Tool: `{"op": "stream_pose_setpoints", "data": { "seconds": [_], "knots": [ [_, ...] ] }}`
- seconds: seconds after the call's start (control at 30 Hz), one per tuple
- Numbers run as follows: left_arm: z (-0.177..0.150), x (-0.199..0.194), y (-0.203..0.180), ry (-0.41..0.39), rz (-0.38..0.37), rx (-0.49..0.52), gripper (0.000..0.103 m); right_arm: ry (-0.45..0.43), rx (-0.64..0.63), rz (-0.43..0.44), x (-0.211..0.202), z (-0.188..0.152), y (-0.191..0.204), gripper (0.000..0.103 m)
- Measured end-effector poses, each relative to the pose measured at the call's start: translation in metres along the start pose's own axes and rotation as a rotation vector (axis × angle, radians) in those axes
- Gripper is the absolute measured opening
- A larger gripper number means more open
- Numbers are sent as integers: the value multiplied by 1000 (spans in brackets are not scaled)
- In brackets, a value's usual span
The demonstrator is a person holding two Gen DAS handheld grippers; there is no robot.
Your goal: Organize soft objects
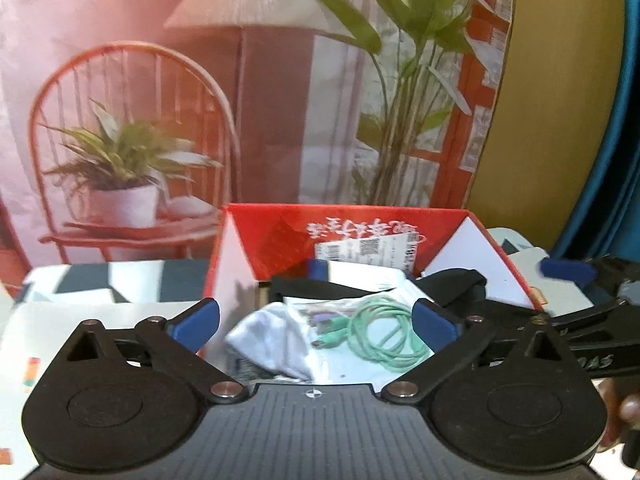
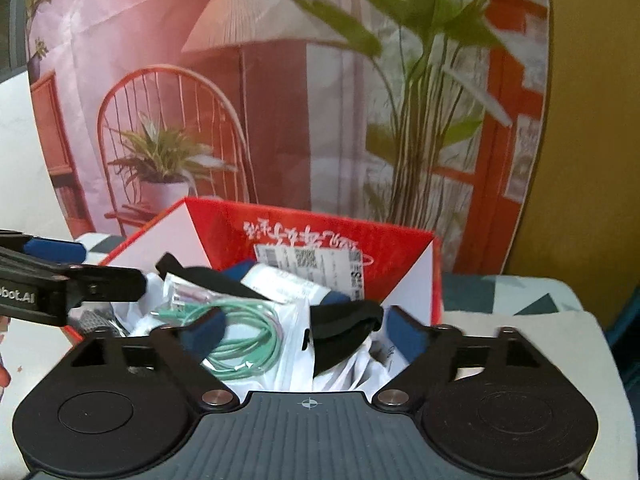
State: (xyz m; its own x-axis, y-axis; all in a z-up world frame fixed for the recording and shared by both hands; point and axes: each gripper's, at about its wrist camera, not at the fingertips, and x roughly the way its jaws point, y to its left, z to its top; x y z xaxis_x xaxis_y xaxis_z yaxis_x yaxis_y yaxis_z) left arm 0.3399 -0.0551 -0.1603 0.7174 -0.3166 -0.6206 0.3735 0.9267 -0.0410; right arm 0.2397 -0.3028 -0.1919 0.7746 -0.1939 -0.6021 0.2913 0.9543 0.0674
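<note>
The left gripper (image 1: 314, 322) fills the lower part of its own view, jaws spread wide, blue pads far apart with nothing pressed between them. The right gripper (image 2: 308, 334) sits likewise at the bottom of its view, jaws wide, gripping nothing. Each reaches in from the other's frame edge. Part of a hand (image 1: 624, 404) shows at the lower right.

A table under a white cloth (image 2: 520, 344) carries a red box (image 2: 400, 248), flaps open.

Glossy red cardboard box (image 1: 280, 232), matt black cloth (image 2: 344, 320), clear plastic pkt w/ green rubbery cable (image 1: 380, 332).
</note>
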Motion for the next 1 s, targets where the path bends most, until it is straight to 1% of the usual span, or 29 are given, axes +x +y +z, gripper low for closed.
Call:
{"op": "stream_pose_setpoints", "data": {
  "seconds": [0.03, 0.17, 0.27, 0.33, 0.43, 0.6, 0.83, 1.0],
  "knots": [
    [0, -5, 1, -4, 15, 3, 103, -13, 1, -5, -5, 1, 0, 103],
    [0, -20, 5, -8, 61, -6, 103, -31, 0, -21, -25, 4, 2, 103],
    [-2, -40, 7, -41, 81, -14, 103, -32, 2, -61, -39, 5, 7, 103],
    [-4, -54, 6, -62, 117, -13, 103, -32, -3, -82, -47, 5, 11, 103],
    [-9, -78, 3, -95, 158, -16, 103, -44, -14, -81, -66, 5, 18, 103],
    [-17, -118, 2, -135, 158, -47, 103, -68, 2, -61, -102, 3, 27, 103],
    [-35, -178, -18, -179, 209, -3, 103, -93, 29, -61, -158, -2, 36, 103],
    [-45, -226, -32, -229, 219, -13, 103, -107, 51, -80, -199, -7, 39, 103]
  ]
}}
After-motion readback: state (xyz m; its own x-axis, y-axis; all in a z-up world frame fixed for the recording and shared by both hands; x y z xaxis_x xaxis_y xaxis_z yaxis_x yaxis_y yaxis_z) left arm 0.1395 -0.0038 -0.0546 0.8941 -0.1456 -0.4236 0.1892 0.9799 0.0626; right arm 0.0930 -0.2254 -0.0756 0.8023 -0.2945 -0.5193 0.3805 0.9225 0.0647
